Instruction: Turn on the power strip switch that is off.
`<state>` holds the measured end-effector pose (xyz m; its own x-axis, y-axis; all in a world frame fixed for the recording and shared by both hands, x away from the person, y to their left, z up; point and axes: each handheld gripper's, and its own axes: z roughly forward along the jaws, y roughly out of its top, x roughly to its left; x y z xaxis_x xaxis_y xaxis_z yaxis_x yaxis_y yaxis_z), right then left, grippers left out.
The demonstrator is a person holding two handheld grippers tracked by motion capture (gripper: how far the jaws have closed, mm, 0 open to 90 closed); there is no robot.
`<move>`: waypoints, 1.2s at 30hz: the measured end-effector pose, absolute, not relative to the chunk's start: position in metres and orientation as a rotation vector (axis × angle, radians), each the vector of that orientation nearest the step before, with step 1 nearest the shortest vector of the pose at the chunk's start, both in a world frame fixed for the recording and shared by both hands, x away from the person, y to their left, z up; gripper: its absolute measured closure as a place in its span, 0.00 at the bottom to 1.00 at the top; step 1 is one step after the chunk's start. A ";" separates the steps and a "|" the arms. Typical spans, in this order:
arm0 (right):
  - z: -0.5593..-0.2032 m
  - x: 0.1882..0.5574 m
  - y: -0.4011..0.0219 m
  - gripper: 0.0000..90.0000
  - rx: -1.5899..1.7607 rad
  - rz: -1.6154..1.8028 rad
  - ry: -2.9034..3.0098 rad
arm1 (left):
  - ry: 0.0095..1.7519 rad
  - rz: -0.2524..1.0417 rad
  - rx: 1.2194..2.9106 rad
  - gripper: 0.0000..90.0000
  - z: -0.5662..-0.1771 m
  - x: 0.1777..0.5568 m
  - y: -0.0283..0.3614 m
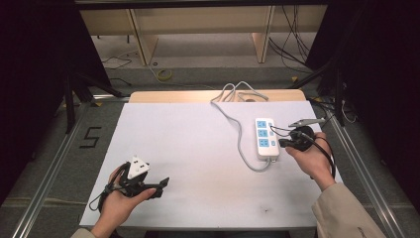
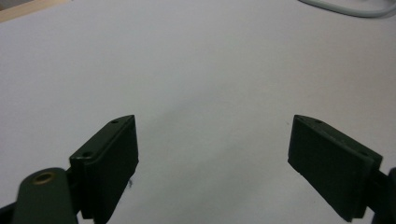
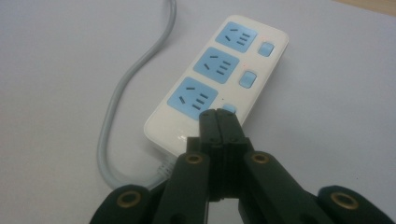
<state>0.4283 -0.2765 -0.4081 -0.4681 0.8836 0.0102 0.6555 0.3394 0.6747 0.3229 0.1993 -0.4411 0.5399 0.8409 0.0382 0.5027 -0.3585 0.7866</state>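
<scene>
A white power strip [image 1: 265, 138] [image 3: 219, 70] with three blue sockets and a switch beside each lies at the right of the white table [image 1: 198, 148]. Its grey cable [image 1: 240, 134] [image 3: 112, 121] loops off the near end and runs to the back edge. My right gripper [image 1: 282, 144] [image 3: 218, 116] is shut with nothing between its jaws. Its tips sit over the nearest switch [image 3: 229, 108], at the strip's near end; I cannot tell whether they touch it. My left gripper [image 1: 159, 187] [image 2: 212, 163] stands open above bare table at the front left.
The table's wooden back edge [image 1: 198, 95] shows behind the white surface. A metal rail [image 1: 54, 163] runs along the left, beside a floor mark shaped like a 5 [image 1: 90, 137]. Loose cables [image 1: 292, 44] lie on the floor beyond the table.
</scene>
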 end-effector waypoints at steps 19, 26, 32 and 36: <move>-0.407 0.439 -0.272 1.00 1.371 0.851 2.261 | 1.084 0.576 2.028 0.17 -0.441 0.323 0.199; -0.408 0.443 -0.271 1.00 1.376 0.845 2.267 | 1.081 0.578 2.028 0.17 -0.441 0.323 0.200; -0.408 0.445 -0.271 1.00 1.387 0.840 2.267 | 1.081 0.579 2.028 0.17 -0.441 0.323 0.200; -0.408 0.447 -0.270 1.00 1.388 0.838 2.268 | 1.081 0.579 2.030 0.17 -0.441 0.323 0.199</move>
<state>0.4472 -0.2700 -0.4077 -0.4580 0.8889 0.0083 0.6808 0.3448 0.6463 0.3229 0.1994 -0.4410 0.5404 0.8404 0.0419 0.5005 -0.3611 0.7868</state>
